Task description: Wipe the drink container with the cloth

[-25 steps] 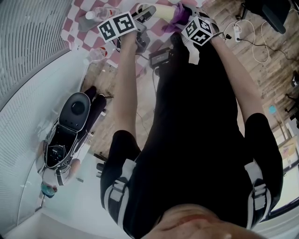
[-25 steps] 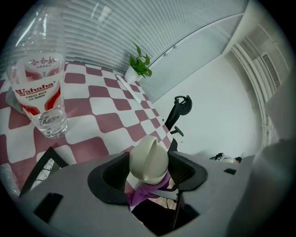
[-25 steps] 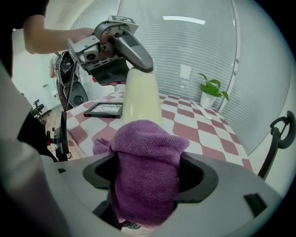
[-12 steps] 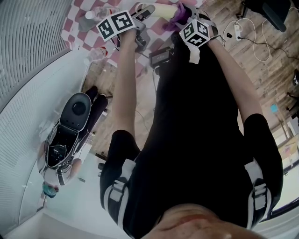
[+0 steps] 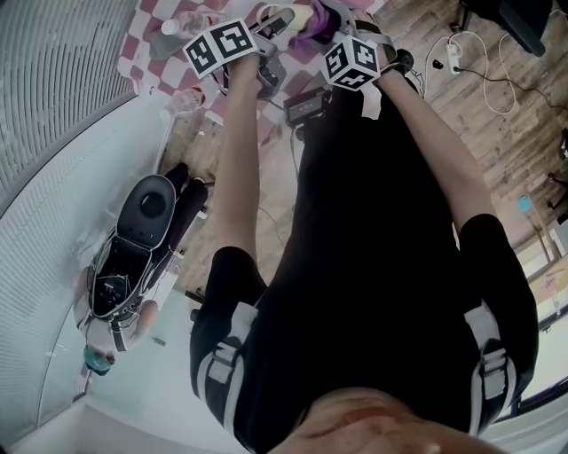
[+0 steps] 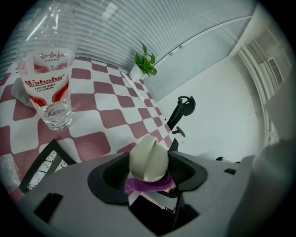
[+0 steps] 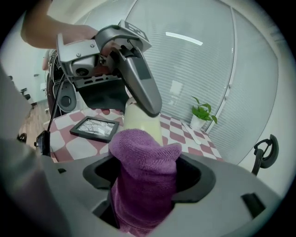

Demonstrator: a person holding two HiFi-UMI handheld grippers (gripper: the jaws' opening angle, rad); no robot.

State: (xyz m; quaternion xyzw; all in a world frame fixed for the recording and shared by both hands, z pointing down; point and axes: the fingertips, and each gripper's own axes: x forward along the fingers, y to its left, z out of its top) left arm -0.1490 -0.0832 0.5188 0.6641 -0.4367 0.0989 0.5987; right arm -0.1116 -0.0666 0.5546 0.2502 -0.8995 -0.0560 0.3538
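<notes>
In the left gripper view the left gripper (image 6: 148, 172) is shut on a cream drink container (image 6: 148, 159), whose rounded end points at the camera. A purple cloth (image 6: 147, 185) lies against its underside. My right gripper (image 7: 145, 175) is shut on that bunched purple cloth (image 7: 144, 162) and presses it onto the container (image 7: 142, 121), which rises behind it under the left gripper's fingers (image 7: 138, 83). In the head view both grippers meet at the top edge over the checked table: the left gripper (image 5: 282, 19), and the right gripper (image 5: 330, 19) with the cloth (image 5: 317, 14).
A clear water bottle (image 6: 48, 69) stands on the red-and-white checked tablecloth (image 6: 99, 99). A black picture frame (image 7: 95, 128) lies flat, and a small potted plant (image 6: 144, 64) stands at the far edge. A scooter (image 5: 133, 257) and cables (image 5: 461, 62) are on the floor.
My right gripper has moved left along the container with the cloth, which now covers more of the cream surface. The left gripper has stayed in place.
</notes>
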